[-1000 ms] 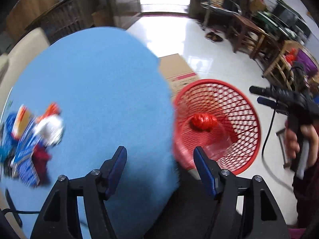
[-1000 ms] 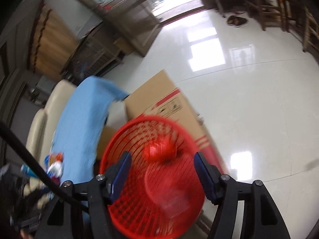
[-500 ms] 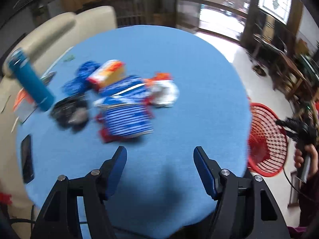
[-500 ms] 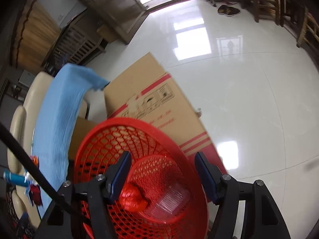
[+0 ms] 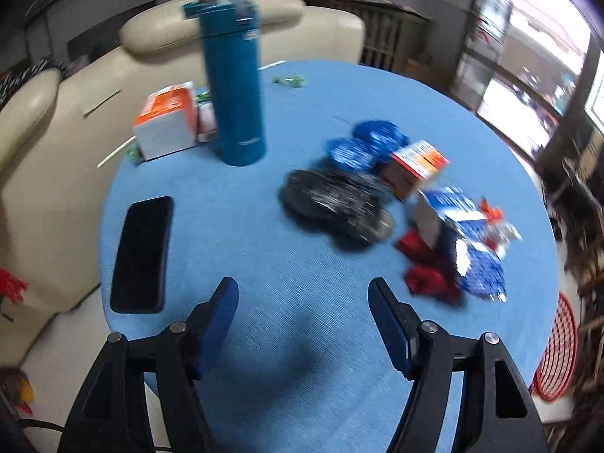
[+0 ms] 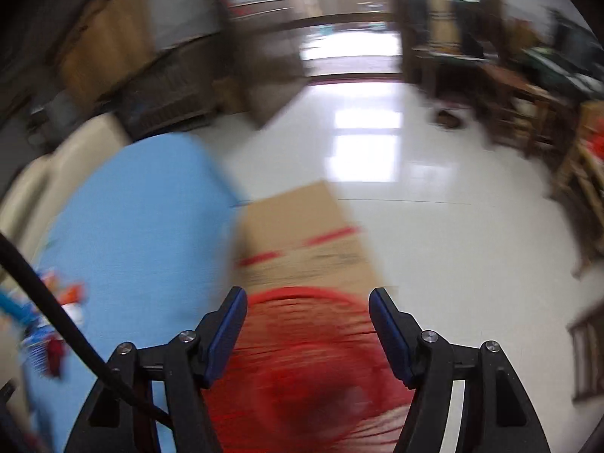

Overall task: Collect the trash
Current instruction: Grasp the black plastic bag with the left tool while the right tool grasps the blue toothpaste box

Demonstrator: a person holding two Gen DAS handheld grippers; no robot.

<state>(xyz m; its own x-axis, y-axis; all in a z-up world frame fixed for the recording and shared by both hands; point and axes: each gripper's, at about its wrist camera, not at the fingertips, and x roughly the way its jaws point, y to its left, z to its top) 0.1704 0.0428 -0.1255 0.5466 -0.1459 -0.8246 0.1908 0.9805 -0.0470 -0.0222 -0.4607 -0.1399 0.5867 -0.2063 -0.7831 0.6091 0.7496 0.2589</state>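
Observation:
In the left wrist view a pile of trash lies on the round blue table point(image 5: 264, 249): a black crumpled bag point(image 5: 336, 204), blue wrappers point(image 5: 366, 147), an orange and white carton point(image 5: 417, 166), a blue and white packet point(image 5: 464, 234) and a red wrapper point(image 5: 430, 275). My left gripper point(image 5: 304, 298) is open and empty above the table's near part. My right gripper point(image 6: 307, 307) is open and empty over the red mesh basket point(image 6: 302, 370), which is blurred. The basket also shows at the table's right edge in the left wrist view point(image 5: 558, 351).
A blue flask point(image 5: 236, 83) stands at the table's back, with an orange and white box point(image 5: 166, 124) beside it. A black phone point(image 5: 141, 255) lies at the table's left. A cardboard box point(image 6: 302, 241) lies on the floor behind the basket. Cream chairs point(image 5: 56, 120) stand around the table.
My left gripper has swung left from the basket to over the table and its trash pile. My right gripper has tilted up over the basket. Both stay open.

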